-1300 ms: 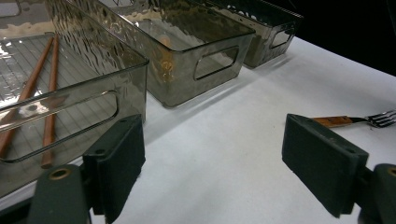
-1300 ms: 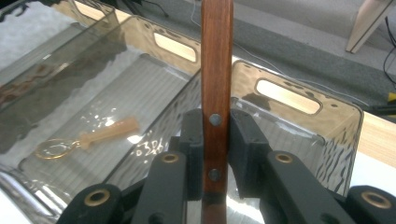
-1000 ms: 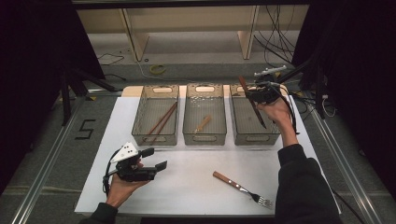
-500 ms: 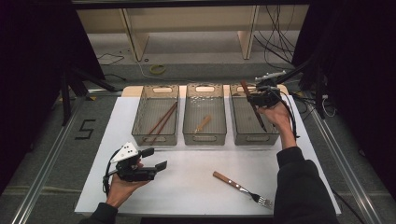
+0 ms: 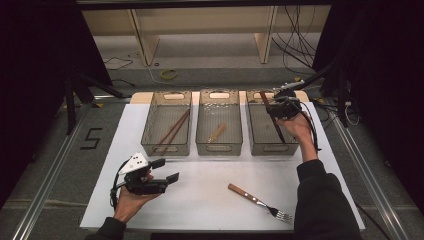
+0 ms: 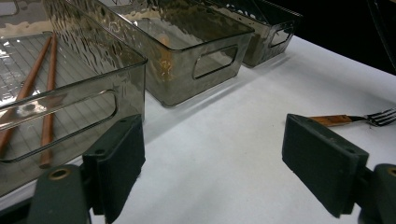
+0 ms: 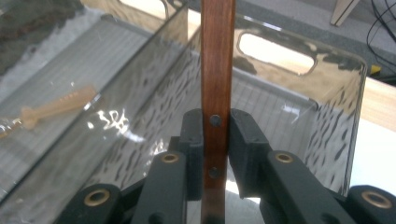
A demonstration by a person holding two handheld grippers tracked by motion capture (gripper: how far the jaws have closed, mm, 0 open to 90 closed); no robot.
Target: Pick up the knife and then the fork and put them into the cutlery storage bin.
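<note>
My right gripper [image 5: 281,107] [image 7: 215,135] is shut on the riveted brown handle of a wooden-handled utensil [image 5: 263,97] [image 7: 217,56]. It holds the utensil over the right smoked-plastic bin [image 5: 255,146] [image 7: 327,140], with the utensil's dark lower end slanting down into the bin. My left gripper [image 5: 164,170] [image 6: 212,158] rests open near the table's front left, with nothing between its pads. A fork [image 5: 257,202] [image 6: 355,119] with a wooden handle lies on the white mat at front right.
Three bins stand in a row at the back of the white mat [image 5: 210,190]. The left bin [image 5: 150,145] [image 6: 70,102] holds two brown chopsticks [image 5: 175,127] [image 6: 46,93]. The middle bin [image 5: 218,148] [image 6: 205,65] holds a small pale utensil [image 5: 218,132] [image 7: 56,109]. Cables lie beyond the table.
My right hand has sunk a little with the utensil, closer to the right bin. The left hand has stayed still.
</note>
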